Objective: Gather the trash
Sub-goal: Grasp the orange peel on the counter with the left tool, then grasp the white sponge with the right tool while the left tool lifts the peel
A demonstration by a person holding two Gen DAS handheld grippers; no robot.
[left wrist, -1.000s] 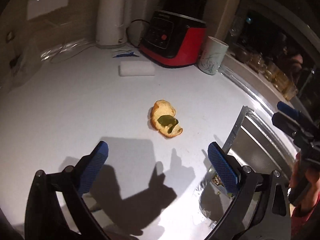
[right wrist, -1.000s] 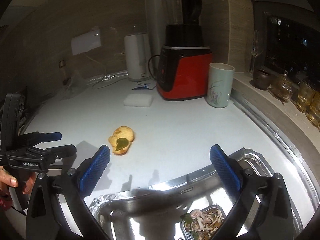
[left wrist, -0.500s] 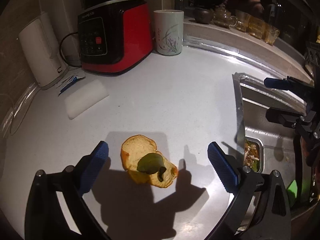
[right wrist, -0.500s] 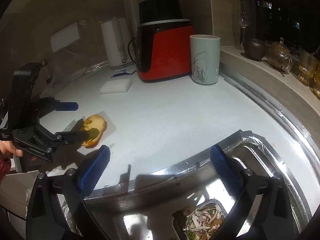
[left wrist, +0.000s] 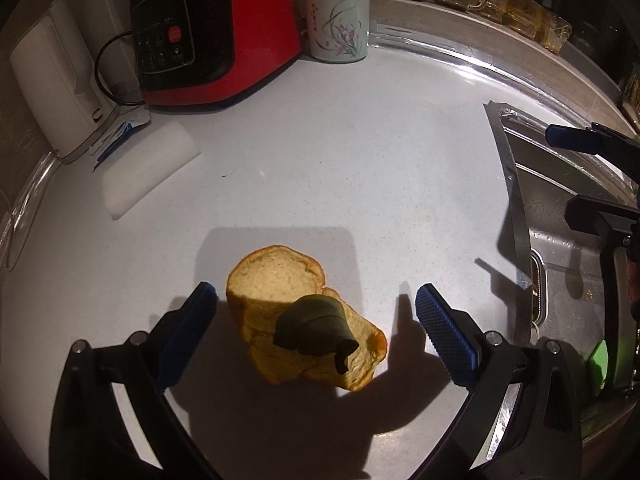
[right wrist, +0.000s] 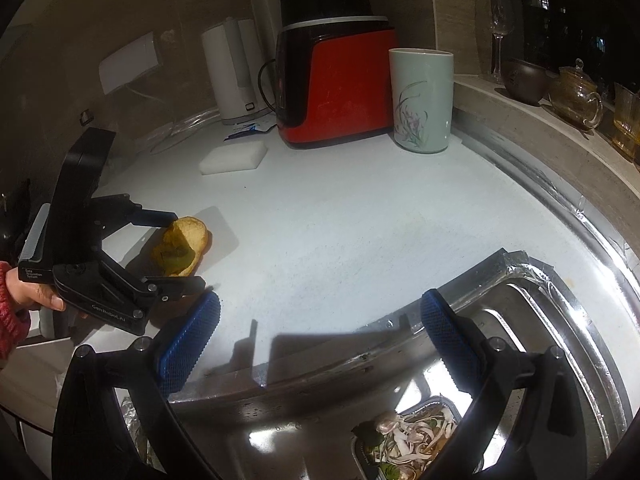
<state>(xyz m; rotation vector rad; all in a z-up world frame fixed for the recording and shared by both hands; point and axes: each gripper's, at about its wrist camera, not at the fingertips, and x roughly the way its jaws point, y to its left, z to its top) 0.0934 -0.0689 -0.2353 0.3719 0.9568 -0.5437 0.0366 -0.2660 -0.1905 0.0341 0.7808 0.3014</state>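
Note:
A torn piece of bread (left wrist: 276,300) with a dark green leaf (left wrist: 316,322) on it lies on the white counter (left wrist: 340,160). My left gripper (left wrist: 316,320) is open, its blue pads on either side of the bread, apart from it. In the right wrist view the bread (right wrist: 182,242) sits between the left gripper's fingers (right wrist: 176,250). My right gripper (right wrist: 320,340) is open and empty, above the sink's near edge. A foil tray of food scraps (right wrist: 404,436) sits in the sink (right wrist: 520,320).
A red blender base (left wrist: 216,28), a white kettle (left wrist: 56,80), a flowered cup (left wrist: 338,12) and a white sponge (left wrist: 148,168) stand at the back of the counter. Glassware (right wrist: 576,94) lines the ledge behind the foil-lined sink rim (left wrist: 512,200).
My left gripper has moved forward over the counter, so the bread now lies between its open fingers. My right gripper has stayed over the sink edge.

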